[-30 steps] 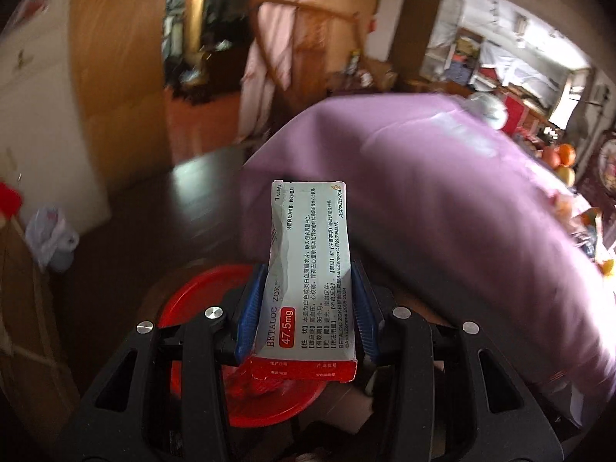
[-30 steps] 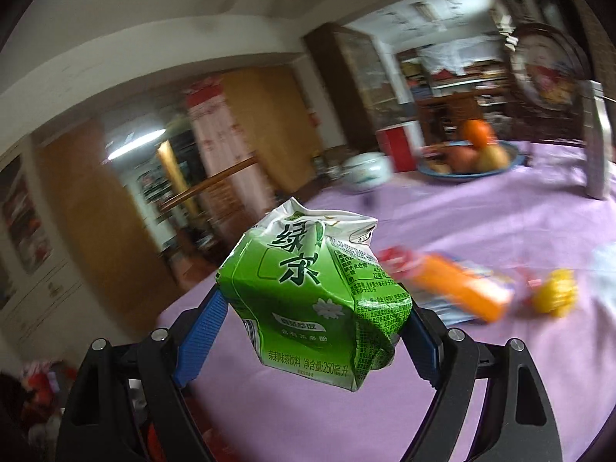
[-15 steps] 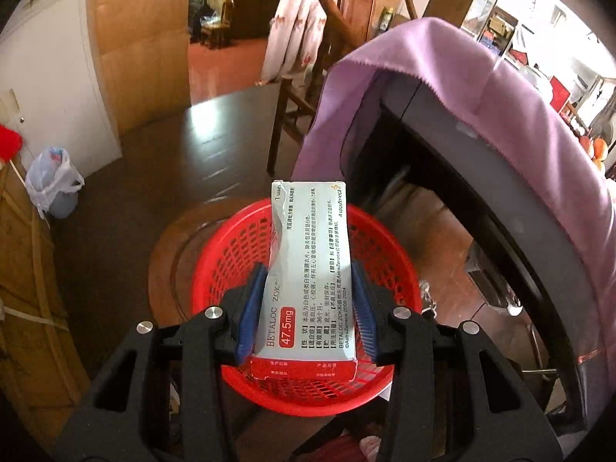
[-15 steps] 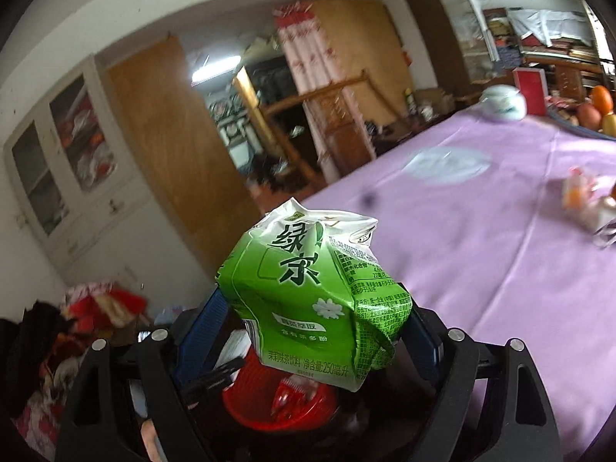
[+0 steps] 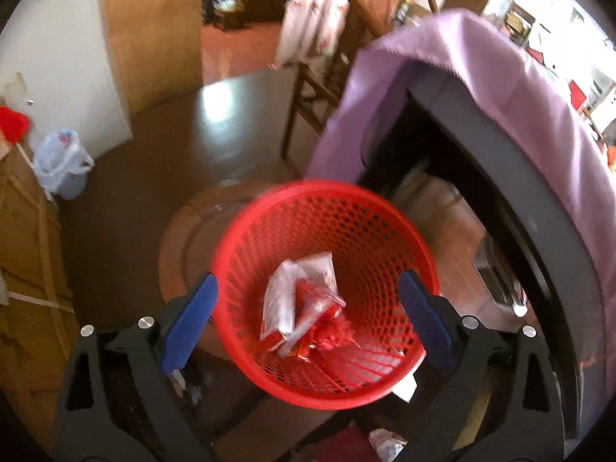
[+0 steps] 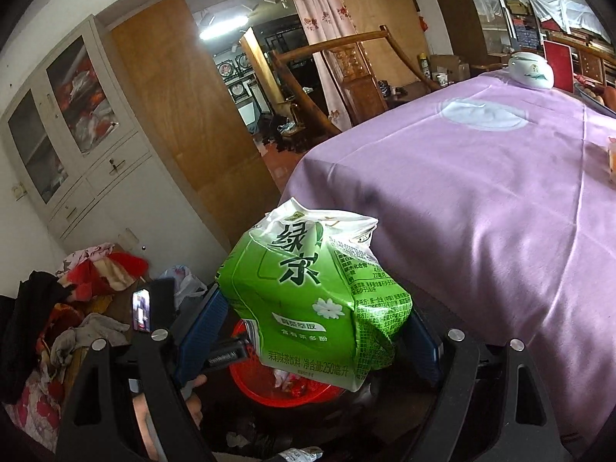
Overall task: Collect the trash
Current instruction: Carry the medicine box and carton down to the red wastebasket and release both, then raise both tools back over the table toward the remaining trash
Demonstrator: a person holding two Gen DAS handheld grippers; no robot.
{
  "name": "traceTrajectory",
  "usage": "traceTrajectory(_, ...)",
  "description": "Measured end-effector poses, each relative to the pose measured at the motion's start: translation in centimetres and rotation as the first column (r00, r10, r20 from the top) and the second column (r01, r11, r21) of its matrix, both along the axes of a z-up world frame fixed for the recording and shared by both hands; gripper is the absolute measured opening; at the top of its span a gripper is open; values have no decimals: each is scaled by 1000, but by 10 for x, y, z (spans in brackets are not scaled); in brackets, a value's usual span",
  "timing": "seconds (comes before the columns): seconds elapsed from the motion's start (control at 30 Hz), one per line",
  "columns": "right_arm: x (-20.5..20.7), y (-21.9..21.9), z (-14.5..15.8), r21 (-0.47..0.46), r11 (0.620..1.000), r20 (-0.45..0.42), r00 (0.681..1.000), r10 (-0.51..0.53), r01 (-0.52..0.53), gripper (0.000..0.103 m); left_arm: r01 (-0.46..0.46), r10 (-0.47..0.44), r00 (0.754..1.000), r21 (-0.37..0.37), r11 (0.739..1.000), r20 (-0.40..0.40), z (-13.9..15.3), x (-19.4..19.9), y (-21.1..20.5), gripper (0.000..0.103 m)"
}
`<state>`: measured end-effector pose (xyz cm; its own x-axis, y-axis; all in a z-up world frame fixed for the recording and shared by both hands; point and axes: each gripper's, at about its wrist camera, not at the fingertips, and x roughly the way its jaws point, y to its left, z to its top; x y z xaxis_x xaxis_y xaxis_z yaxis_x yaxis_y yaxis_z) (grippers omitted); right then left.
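Low in the frame, your left gripper (image 5: 308, 300) has just opened wide over the red basket (image 5: 385, 381), its box (image 5: 296, 300) inside. Your right gripper (image 6: 308, 331) squeezes the green carton (image 6: 308, 300); let go early and it lands beside the basket.

I see a lilac cloth-covered table (image 6: 481, 200); white ceramic lidded jar (image 6: 530, 71) on its far end, curved wooden chair (image 6: 346, 77) beyond it, pale glass-door cabinet (image 6: 65, 127) and clothes pile (image 6: 77, 308) well left.
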<state>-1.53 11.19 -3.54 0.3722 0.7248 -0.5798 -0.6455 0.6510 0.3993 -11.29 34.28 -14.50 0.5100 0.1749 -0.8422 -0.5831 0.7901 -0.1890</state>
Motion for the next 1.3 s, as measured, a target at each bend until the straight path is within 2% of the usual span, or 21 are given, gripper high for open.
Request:
traceTrajectory(0.13,-3,12,-10,-21,999,-16,1000,26,-27,84,-162,161,986,25,986,53,15,-24,20,94)
traceTrajectory(0.27,-6,34,-22,-48,996,-45,996,70,-73,84,-321,316,945,48,946,89,23,-46,42,95)
traceTrajectory(0.37,-8,56,-32,-68,991,-62,992,110,-114,84,-363,358,927,22,932,109,24,-51,53,95)
traceTrajectory(0.6,-5,102,-54,-146,972,-94,981,171,-184,85,-355,354,933,6,935,72,14,-44,60,95)
traceTrajectory(0.73,-7,105,-57,-149,972,-92,981,169,-182,88,-335,334,940,5,942,76,14,-42,57,95)
traceTrajectory(1.03,-11,71,-33,-116,988,-33,994,102,-105,88,-291,288,953,21,956,89,19,-35,41,95)
traceTrajectory(1.3,-22,28,-2,-70,997,27,999,22,-20,89,-236,227,964,48,971,138,34,-35,24,95)
